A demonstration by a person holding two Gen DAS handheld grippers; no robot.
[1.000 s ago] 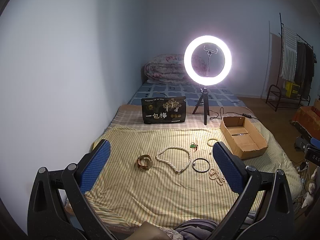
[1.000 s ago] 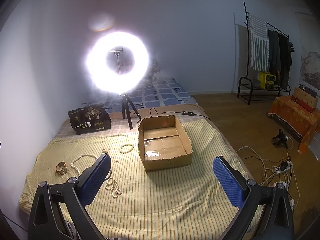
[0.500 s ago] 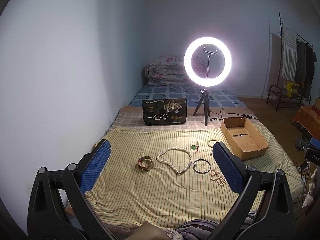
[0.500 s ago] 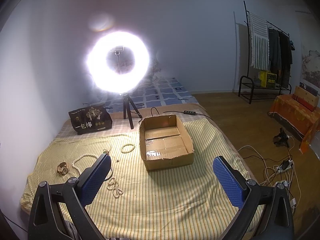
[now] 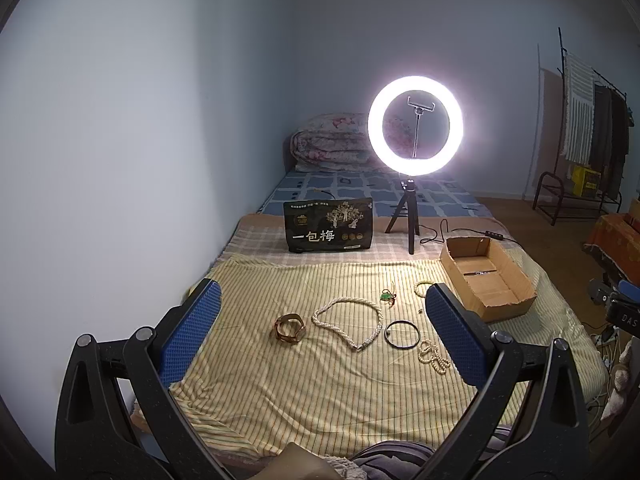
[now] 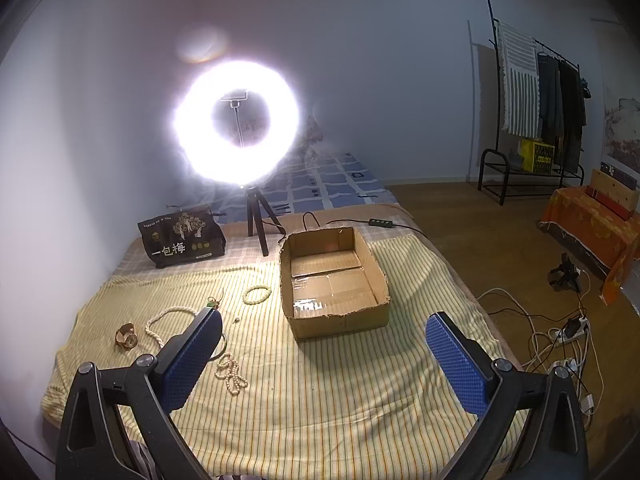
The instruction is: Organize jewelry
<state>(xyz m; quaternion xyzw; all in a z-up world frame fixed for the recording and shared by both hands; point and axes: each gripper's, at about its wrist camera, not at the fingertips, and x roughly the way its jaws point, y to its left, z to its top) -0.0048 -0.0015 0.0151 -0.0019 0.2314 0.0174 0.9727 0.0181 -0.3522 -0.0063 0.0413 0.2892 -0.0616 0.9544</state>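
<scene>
Jewelry lies on a yellow striped cloth (image 5: pixel 320 392): a gold watch (image 5: pixel 289 328), a pearl necklace (image 5: pixel 348 322), a black bangle (image 5: pixel 402 334), a beaded strand (image 5: pixel 433 357), a pale bead bracelet (image 5: pixel 422 289) and a small green pendant (image 5: pixel 387 297). An open, empty cardboard box (image 5: pixel 486 280) sits at the right; it also shows in the right wrist view (image 6: pixel 334 280). My left gripper (image 5: pixel 322 336) is open and empty, held above the near side of the cloth. My right gripper (image 6: pixel 322 360) is open and empty, short of the box.
A lit ring light on a tripod (image 5: pixel 415 128) and a black snack bag (image 5: pixel 329 230) stand behind the cloth. A wall runs along the left. Cables and a power strip (image 6: pixel 568 332) lie on the floor at the right, near a clothes rack (image 6: pixel 536 96).
Both views have shifted slightly; the jewelry and box appear a little lower in the frames. Both grippers stay open and nothing on the cloth has moved.
</scene>
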